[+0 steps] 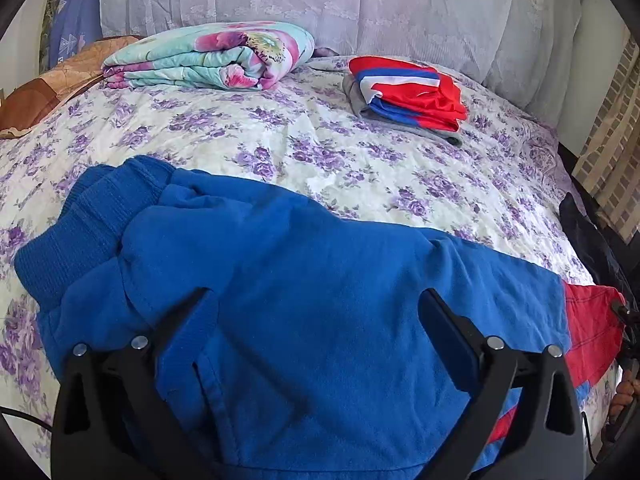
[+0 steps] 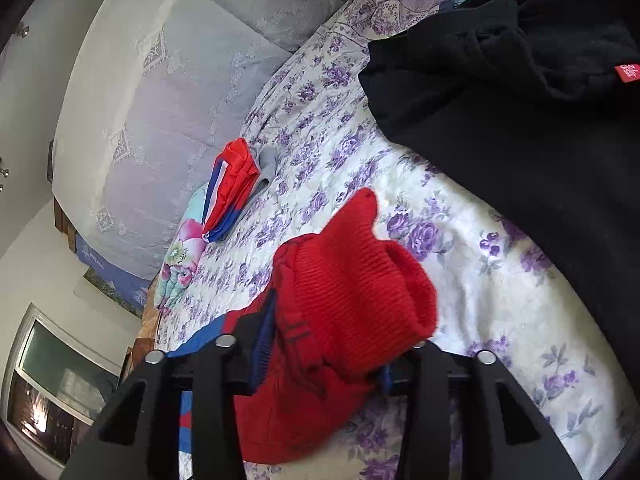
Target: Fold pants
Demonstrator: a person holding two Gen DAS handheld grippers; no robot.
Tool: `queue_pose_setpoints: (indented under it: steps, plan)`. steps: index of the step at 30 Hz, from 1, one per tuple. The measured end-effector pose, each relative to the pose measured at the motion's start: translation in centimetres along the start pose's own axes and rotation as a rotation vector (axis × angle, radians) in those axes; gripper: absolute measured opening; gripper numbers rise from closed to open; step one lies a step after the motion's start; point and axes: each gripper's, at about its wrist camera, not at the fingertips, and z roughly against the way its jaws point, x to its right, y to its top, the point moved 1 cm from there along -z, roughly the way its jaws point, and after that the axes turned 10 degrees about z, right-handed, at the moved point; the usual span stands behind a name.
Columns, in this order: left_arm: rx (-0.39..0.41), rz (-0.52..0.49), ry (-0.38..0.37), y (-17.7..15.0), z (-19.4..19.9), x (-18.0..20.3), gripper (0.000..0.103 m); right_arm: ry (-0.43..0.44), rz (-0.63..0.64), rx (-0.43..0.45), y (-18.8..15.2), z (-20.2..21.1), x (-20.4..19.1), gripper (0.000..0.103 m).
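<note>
Blue pants (image 1: 304, 280) lie spread across the near part of the bed (image 1: 320, 148), waistband toward the left, red leg end (image 1: 592, 328) toward the right. Left gripper (image 1: 316, 308) sits low over the blue fabric, pointing forward across the bed, roughly level; jaws wide open, one finger on each side of a flat stretch of cloth, nothing pinched between them. Tips look close to or resting on the fabric, contact unclear.

Right gripper (image 2: 320, 356), seen from the right wrist, is rolled so the bed runs diagonally through the frame. The red ribbed cuff (image 2: 360, 280) of the pants bunches up between its fingers and rises above them. Jaws stand apart with the cuff in the gap; cannot tell whether they actually clamp it. Blue and red fabric trails off down-left from the cuff.

Other stuff on the bed: folded floral quilt (image 1: 208, 56) at the far left, folded red-white-blue garment (image 1: 408, 92) on a grey one at far centre-right, dark black clothing (image 2: 520, 120) just beside the right gripper's side. Lace-covered headboard (image 1: 320, 0) behind.
</note>
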Motion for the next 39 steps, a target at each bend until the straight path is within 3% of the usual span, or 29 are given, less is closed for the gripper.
queue_pose_setpoints:
  steps: [2, 5, 9, 12, 15, 17, 19, 20, 21, 22, 25, 27, 31, 32, 35, 37, 38, 39]
  plan:
    - [0.009, 0.025, -0.021, 0.0, 0.9, -0.5, 0.098, 0.006, -0.013, 0.012, 0.1, 0.4, 0.1, 0.028]
    - [0.064, 0.065, -0.003, 0.3, 3.3, -1.7, 0.098, -0.072, 0.124, 0.038, 0.9, 0.9, -2.9, 0.028]
    - [0.119, 0.114, 0.019, 0.6, 6.4, -4.6, 0.098, -0.136, 0.395, 0.07, 1.8, 0.8, -10.7, 0.028]
    - [0.116, 0.176, -0.039, 0.4, 8.1, -6.8, 0.098, -0.103, 0.57, 0.067, 1.2, -0.6, -17.0, 0.027]
    - [0.176, 0.211, 0.017, 0.1, 9.8, -8.4, 0.098, -0.064, 0.726, 0.032, -0.9, -3.5, -22.7, 0.027]
    - [0.188, 0.228, 0.01, 0.1, 10.6, -9.5, 0.098, -0.073, 0.861, -0.048, -3.5, -6.8, -26.2, 0.027]
    - [0.181, 0.248, 0.012, 0.0, 11.0, -10.6, 0.098, -0.085, 0.975, -0.164, -6.9, -10.7, -28.2, 0.037]
    - [0.18, 0.253, 0.016, 0.0, 11.1, -10.9, 0.098, -0.081, 1.022, -0.243, -8.6, -12.5, -28.6, 0.05]
    - [0.18, 0.256, 0.02, -0.1, 11.2, -11.3, 0.098, -0.07, 1.054, -0.307, -10.2, -13.7, -28.9, 0.052]
    - [0.179, 0.259, 0.024, -0.3, 11.2, -11.6, 0.098, -0.053, 1.063, -0.336, -11.2, -14.1, -29.0, 0.052]
    - [0.17, 0.266, 0.025, -0.5, 10.8, -12.3, 0.098, 0.034, 1.01, -0.286, -10.6, -11.4, -29.8, 0.055]
    - [0.158, 0.277, 0.023, -0.6, 10.2, -12.6, 0.098, 0.092, 0.951, -0.212, -8.7, -8.9, -30.1, 0.067]
    - [0.112, 0.277, 0.023, -1.0, 8.4, -12.6, 0.098, 0.106, 0.847, -0.132, -6.0, -6.9, -29.8, 0.068]
    - [0.105, 0.273, 0.028, -1.0, 8.2, -12.4, 0.098, 0.057, 0.863, -0.133, -6.2, -7.2, -29.6, 0.068]
    - [0.092, 0.265, 0.019, -1.1, 7.9, -12.0, 0.098, -0.08, 0.942, -0.217, -8.2, -10.8, -28.4, 0.068]
    - [0.084, 0.249, 0.011, -1.2, 7.8, -11.5, 0.098, -0.111, 0.97, -0.366, -10.8, -14.3, -26.6, 0.068]
    - [0.081, 0.243, 0.011, -1.2, 7.7, -11.2, 0.098, -0.126, 0.985, -0.402, -11.9, -15.3, -26.0, 0.07]
    - [0.08, 0.238, 0.009, -1.2, 7.7, -11.0, 0.098, -0.13, 0.992, -0.38, -12.0, -15.2, -26.0, 0.07]
